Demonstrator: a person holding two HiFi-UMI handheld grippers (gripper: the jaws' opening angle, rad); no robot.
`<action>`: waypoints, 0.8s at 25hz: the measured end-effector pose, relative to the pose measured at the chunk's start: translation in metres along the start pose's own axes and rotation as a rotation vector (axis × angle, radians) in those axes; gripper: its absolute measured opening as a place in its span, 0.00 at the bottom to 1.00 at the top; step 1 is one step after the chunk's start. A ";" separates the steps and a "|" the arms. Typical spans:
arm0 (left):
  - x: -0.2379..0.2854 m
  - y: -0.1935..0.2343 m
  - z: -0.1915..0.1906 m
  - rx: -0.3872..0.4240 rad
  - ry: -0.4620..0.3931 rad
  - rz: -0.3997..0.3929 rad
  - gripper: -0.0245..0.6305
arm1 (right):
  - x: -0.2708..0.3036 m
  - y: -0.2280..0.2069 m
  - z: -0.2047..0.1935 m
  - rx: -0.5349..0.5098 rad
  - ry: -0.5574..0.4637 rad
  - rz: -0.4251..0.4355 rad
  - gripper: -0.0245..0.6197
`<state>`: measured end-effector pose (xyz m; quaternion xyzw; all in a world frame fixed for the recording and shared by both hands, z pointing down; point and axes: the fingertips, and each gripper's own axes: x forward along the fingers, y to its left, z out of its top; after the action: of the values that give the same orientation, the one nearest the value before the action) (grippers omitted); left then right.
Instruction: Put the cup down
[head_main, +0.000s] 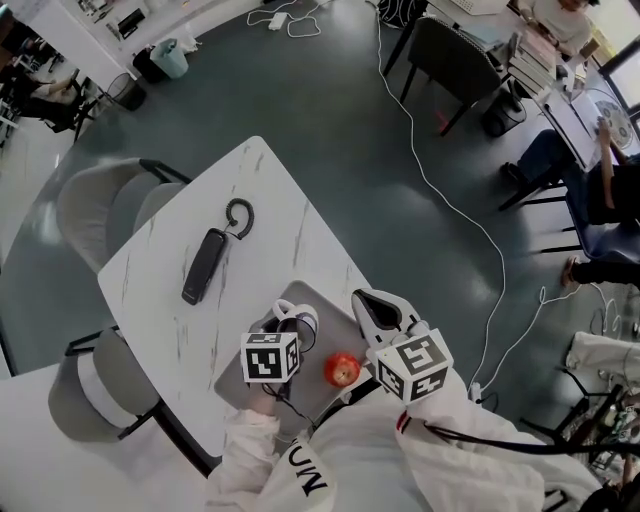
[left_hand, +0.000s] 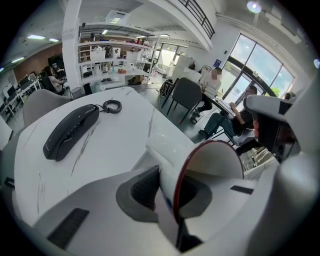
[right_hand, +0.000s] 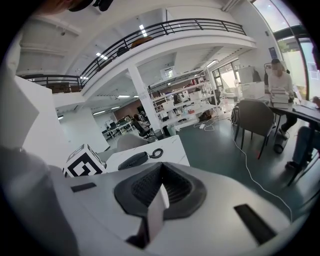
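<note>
Over the tray (head_main: 322, 298) at the worktop's (head_main: 260, 200) five o'clock corner, the left tool (left_hand: 172, 196) is clamped on the cup's (left_hand: 215, 160) wall. The cup looks light, stiff and glossy, perhaps ceramic, so breakable; that rim pinch suits it. The right tool (right_hand: 157, 200) is closed and empty.

Partial dark lettering, seemingly "UN", on white garment (head_main: 352, 455)

Head view overhead, gripper views close, low, sharing table (head_main: 268, 195)
</note>
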<state>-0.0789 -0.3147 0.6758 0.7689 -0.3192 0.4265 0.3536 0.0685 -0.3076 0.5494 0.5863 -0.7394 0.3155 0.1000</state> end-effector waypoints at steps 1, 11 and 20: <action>0.002 0.000 0.000 0.002 0.012 -0.002 0.10 | 0.001 -0.002 0.000 0.003 0.002 -0.002 0.05; 0.024 0.001 0.001 0.033 0.129 0.005 0.10 | 0.005 -0.020 -0.001 0.033 0.015 -0.034 0.05; 0.037 -0.001 -0.010 0.048 0.217 -0.003 0.10 | 0.002 -0.032 -0.004 0.061 0.015 -0.065 0.05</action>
<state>-0.0668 -0.3134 0.7117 0.7269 -0.2673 0.5144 0.3683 0.0965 -0.3109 0.5649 0.6102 -0.7094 0.3388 0.0977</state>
